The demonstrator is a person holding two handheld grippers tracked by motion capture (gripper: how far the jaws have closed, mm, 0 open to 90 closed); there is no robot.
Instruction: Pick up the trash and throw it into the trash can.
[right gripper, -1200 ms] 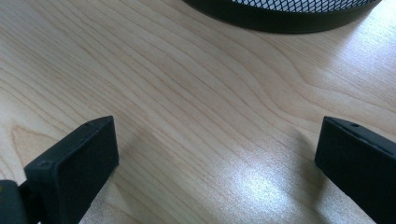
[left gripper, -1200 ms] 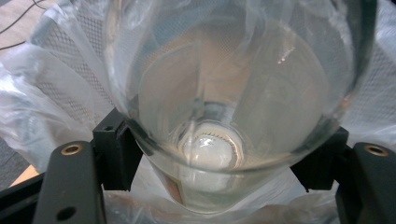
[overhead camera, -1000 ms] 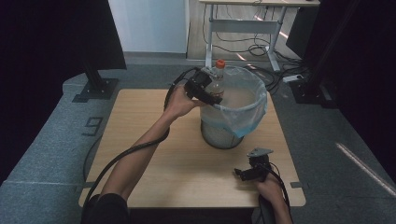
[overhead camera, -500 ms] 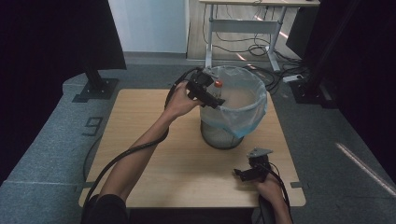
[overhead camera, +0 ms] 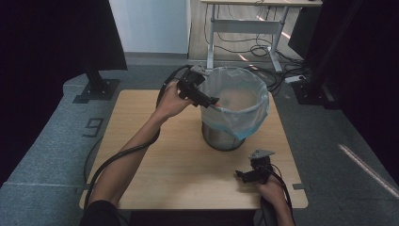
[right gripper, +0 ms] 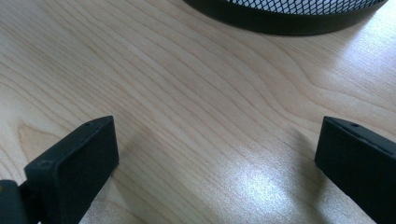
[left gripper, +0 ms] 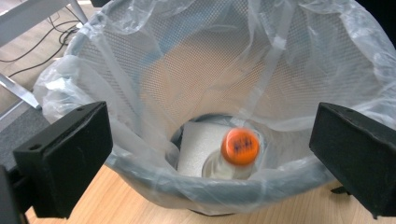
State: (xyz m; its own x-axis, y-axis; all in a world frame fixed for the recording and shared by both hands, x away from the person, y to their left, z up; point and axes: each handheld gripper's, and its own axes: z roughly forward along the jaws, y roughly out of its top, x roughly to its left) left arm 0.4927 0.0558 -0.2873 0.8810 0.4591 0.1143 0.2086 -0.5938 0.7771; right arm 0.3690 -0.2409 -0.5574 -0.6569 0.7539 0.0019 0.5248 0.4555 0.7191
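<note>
The left gripper [overhead camera: 207,96] hovers at the near-left rim of the waste bin [overhead camera: 226,136], which stands toward the far right of the desk [overhead camera: 155,165]; its fingers [left gripper: 65,158] are spread wide with nothing between them. The bottle [left gripper: 236,156], identified by its orange cap, lies inside the bin liner [left gripper: 140,93] at the bottom, beside a white sheet-like item [left gripper: 198,147]; the cap is blurred, so the bottle may not have settled. The right gripper [overhead camera: 251,174] rests low near the near-right corner of the desk, fingers [right gripper: 74,161] likewise apart and empty, pointed toward the bin base. Risk, judged from this position: the left fingers sit very close to the loose liner folded over the rim, so a careless withdrawal could snag the plastic and drag the liner out or tip the bin, which appears light. A second risk is the trailing cable [overhead camera: 122,155] of the left gripper, which could catch the desk edge as the arm retracts. Compared with the earlier frames: the bottle was then held in the left fingers above the rim, orange cap showing at the bin mouth; the fingers have just been opening and the bottle is now released into the bin. The right gripper's position matches the earlier frames
</note>
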